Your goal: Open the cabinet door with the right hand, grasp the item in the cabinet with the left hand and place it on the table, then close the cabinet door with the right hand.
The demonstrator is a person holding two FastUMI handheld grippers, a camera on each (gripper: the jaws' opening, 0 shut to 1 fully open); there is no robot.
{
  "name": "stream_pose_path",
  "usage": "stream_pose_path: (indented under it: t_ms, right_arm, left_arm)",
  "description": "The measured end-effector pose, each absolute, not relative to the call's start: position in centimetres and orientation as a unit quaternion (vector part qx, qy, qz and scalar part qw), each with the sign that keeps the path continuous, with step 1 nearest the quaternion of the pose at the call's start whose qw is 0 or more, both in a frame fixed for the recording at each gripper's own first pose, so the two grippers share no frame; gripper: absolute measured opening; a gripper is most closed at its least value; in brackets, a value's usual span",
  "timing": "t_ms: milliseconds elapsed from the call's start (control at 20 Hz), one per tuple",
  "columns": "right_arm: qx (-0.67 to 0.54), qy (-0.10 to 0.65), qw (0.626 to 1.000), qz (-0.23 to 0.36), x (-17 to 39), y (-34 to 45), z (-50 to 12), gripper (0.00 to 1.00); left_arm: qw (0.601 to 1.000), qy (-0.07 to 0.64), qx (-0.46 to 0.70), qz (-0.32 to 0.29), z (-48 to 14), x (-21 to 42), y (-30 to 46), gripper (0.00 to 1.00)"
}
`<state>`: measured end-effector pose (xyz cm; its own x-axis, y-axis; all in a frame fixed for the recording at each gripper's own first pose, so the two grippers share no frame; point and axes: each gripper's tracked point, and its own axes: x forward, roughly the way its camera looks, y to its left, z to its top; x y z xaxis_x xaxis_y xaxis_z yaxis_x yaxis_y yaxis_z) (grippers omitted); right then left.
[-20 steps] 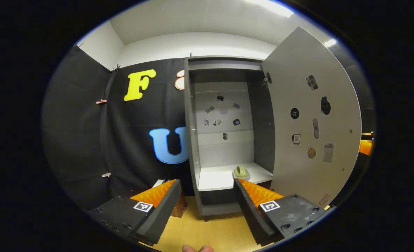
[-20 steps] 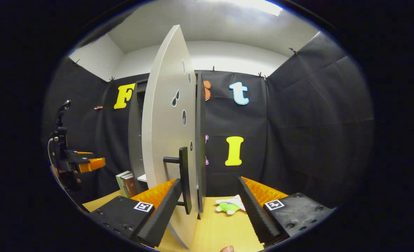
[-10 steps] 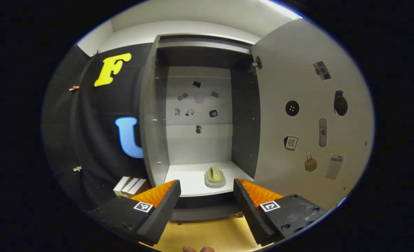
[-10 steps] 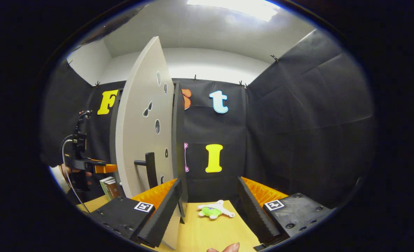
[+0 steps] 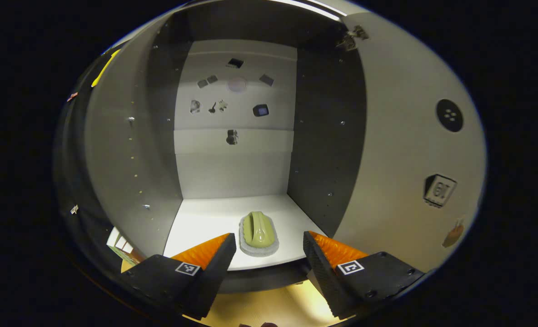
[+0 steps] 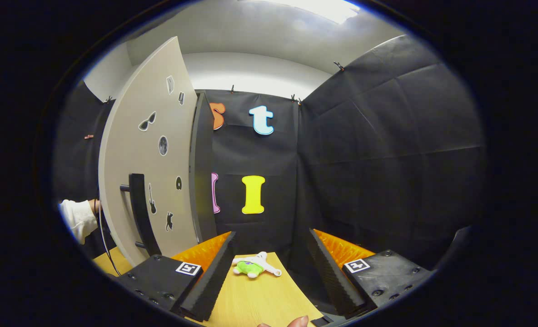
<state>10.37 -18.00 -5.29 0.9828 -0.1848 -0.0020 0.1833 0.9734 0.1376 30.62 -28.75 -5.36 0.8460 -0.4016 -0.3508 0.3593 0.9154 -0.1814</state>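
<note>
Both grippers are held with jaws spread and empty. Between the fingers of the left gripper, the green item is seen lying on the cabinet shelf, untouched. Beside the right gripper, the cabinet door is swung open, and a small plush toy is seen on the table.

Left gripper points level ahead, jaws spread wide. Right gripper likewise gapes, holding nothing; a white sleeve shows at its left.
</note>
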Motion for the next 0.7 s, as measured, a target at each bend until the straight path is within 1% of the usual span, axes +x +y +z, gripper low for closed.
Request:
stream_pose_path:
  t_ms: [100, 250, 400, 600, 650, 700]
  right_arm:
    - [0.068, -0.003, 0.993, -0.098, 10.7, -19.0, -5.6, 0.98]
    - [0.071, -0.001, 0.992, -0.104, 11.3, -20.7, -6.2, 0.98]
    - [0.068, 0.002, 0.991, -0.111, 11.8, -22.2, -6.7, 0.98]
    - [0.068, 0.006, 0.990, -0.120, 12.5, -23.4, -7.3, 0.98]
    - [0.067, 0.007, 0.990, -0.122, 12.5, -23.6, -7.4, 0.98]
    - [0.066, 0.008, 0.990, -0.124, 12.6, -23.7, -7.5, 0.98]
  left_arm:
    - [0.954, 0.213, -0.056, -0.206, -6.5, 32.9, -29.8, 0.94]
    - [0.950, 0.238, -0.057, -0.197, -8.4, 36.2, -30.4, 0.87]
    - [0.947, 0.254, -0.040, -0.191, -9.8, 38.8, -30.8, 0.86]
    - [0.943, 0.274, -0.015, -0.188, -11.8, 41.0, -31.6, 0.74]
    - [0.942, 0.279, -0.009, -0.188, -12.3, 41.1, -31.7, 0.67]
    - [0.940, 0.286, -0.005, -0.185, -12.9, 41.3, -31.8, 0.63]
